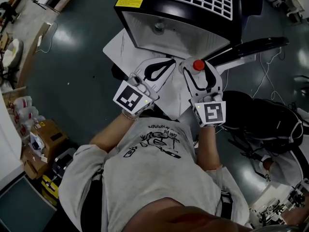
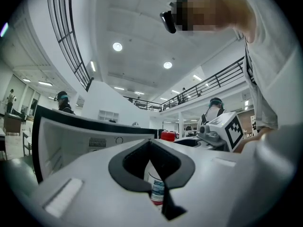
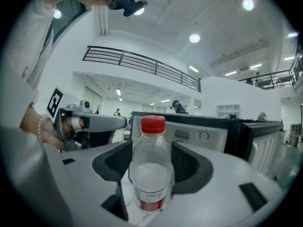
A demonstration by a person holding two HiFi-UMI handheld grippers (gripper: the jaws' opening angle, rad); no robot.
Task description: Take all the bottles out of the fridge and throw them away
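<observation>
The bottle (image 3: pixel 150 174) is clear, glossy plastic with a smooth red cap (image 3: pixel 153 124). The left gripper (image 2: pixel 150 142) and right gripper (image 1: pixel 199 70) are matt white plastic, lined with dull black pads (image 3: pixel 189 167). At twelve o'clock, the fridge (image 1: pixel 227 28) has a glossy black shell. The shirt (image 1: pixel 145 178) is grey cloth.

Large two-level lab or workshop hall

A railed mezzanine (image 3: pixel 142 60) runs below a high white ceiling set with round recessed lights (image 2: pixel 117 46); other people wearing headgear (image 2: pixel 215 109) stand about the open space, while cardboard boxes (image 1: pixel 46 137), loose cables (image 1: pixel 270 74) and stacked equipment line the edges of the dark, smooth floor (image 1: pixel 72 57)
</observation>
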